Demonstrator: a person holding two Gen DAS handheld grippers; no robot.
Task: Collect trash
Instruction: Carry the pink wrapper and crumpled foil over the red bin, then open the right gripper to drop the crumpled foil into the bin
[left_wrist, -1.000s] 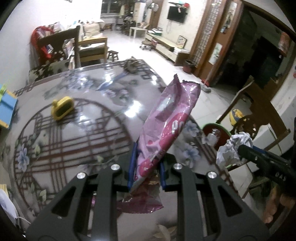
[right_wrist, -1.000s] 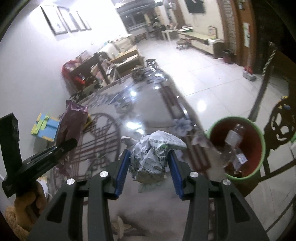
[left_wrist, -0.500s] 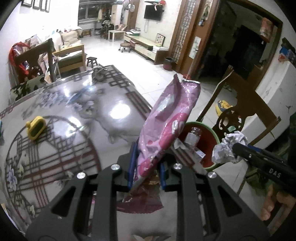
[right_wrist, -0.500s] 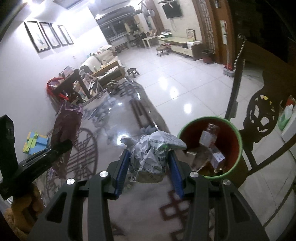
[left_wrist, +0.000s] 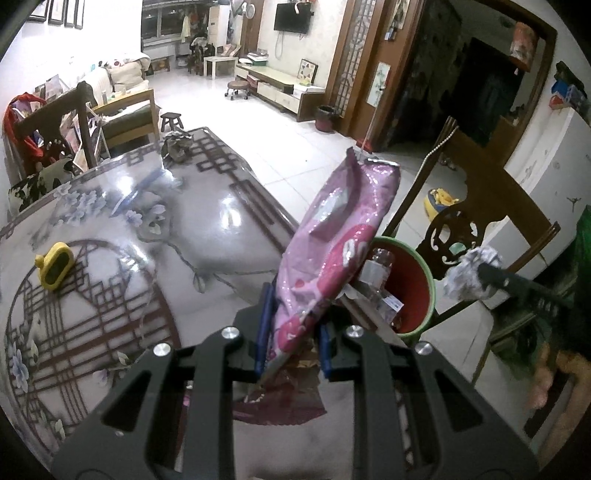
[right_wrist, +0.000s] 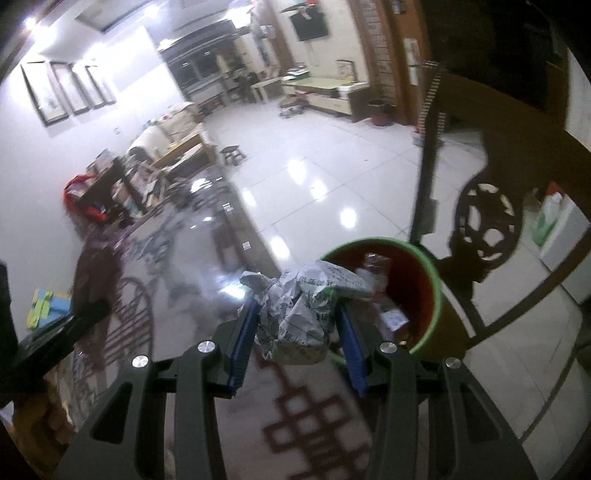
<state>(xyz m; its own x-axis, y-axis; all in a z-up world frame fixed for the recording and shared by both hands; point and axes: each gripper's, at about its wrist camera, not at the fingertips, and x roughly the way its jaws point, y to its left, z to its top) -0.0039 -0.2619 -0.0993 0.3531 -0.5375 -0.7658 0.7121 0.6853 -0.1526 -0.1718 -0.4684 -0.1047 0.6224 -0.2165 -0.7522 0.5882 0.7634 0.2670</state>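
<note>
Glossy surface (left_wrist: 110, 295) edge, bin (right_wrist: 424, 295) beyond: your left gripper (left_wrist: 291, 332) clamps pink wrapper (left_wrist: 332, 240), right gripper (right_wrist: 295, 332) grips paper wad (right_wrist: 299, 306); release early and they'd likely miss.

I see a pink wrapper (left_wrist: 332, 251) upright, crumpled newspaper (right_wrist: 303, 310) beside the green-rimmed bin (right_wrist: 417, 291) holding bottles.

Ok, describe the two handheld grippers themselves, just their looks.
Both match: the left gripper and right gripper have matte black angular frames with triangular cut-outs, round silver bolt heads, and two fingers lined with ribbed blue pads. No cables or sleeves are visible.
</note>
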